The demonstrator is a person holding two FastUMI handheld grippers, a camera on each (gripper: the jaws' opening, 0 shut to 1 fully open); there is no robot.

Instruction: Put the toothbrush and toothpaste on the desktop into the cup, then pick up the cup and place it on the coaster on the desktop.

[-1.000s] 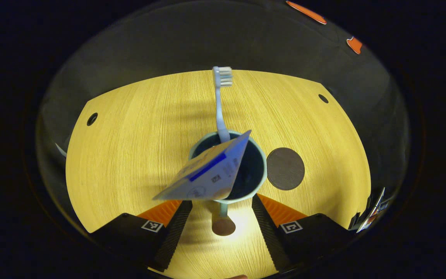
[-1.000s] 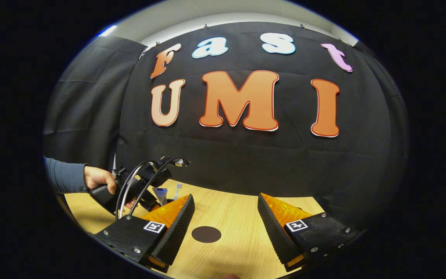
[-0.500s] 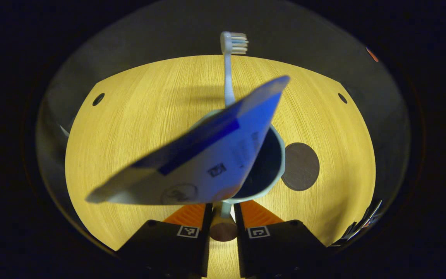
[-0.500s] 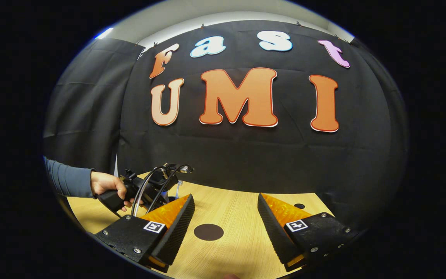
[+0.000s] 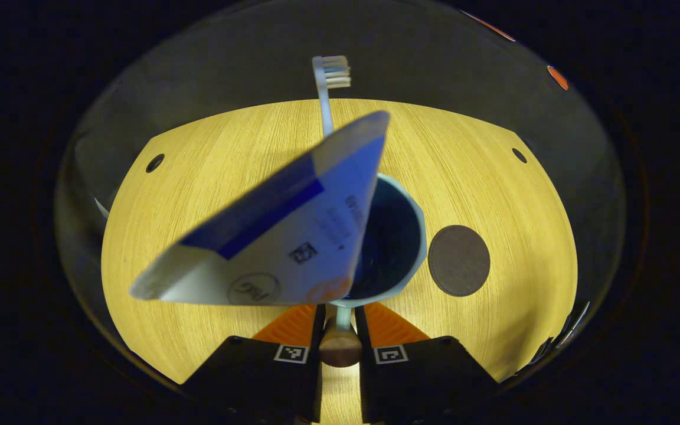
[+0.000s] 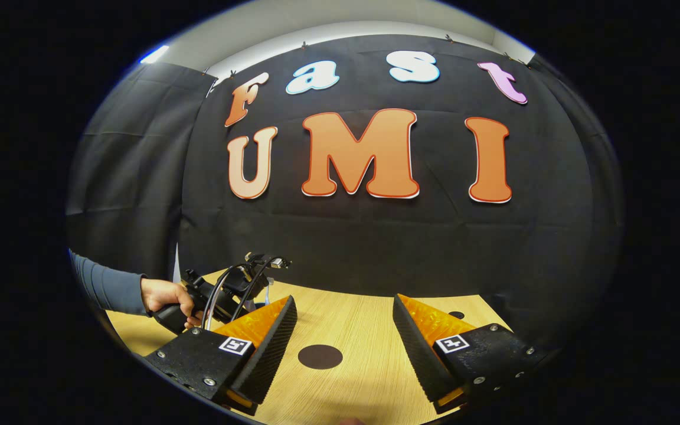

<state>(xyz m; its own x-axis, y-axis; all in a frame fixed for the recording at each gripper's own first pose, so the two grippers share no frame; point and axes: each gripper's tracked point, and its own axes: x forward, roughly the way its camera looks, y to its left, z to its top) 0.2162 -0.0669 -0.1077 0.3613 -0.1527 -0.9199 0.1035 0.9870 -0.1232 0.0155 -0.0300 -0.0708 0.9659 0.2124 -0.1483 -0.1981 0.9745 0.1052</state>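
A pale blue cup (image 5: 406,260) stands on the wooden desktop (image 5: 198,195) in the left gripper view. A white and blue toothpaste tube (image 5: 281,242) leans out of it toward the camera. A light blue toothbrush (image 5: 323,100) stands in it, bristles up. My left gripper (image 5: 339,314) is shut on the cup's handle (image 5: 340,347). The round dark coaster (image 5: 458,260) lies just right of the cup, apart from it. In the right gripper view my right gripper (image 6: 345,345) is open and holds nothing, with the coaster (image 6: 320,356) beyond its fingers.
Two small round holes (image 5: 154,162) (image 5: 519,155) sit near the desktop's far corners. In the right gripper view a hand (image 6: 166,295) in a dark sleeve holds the left gripper (image 6: 228,292) at the left, over the desktop (image 6: 363,330).
My left gripper moved in toward the cup and shut on its handle. The cup and tube now loom larger, and the tube leans more left. My right gripper has barely moved.
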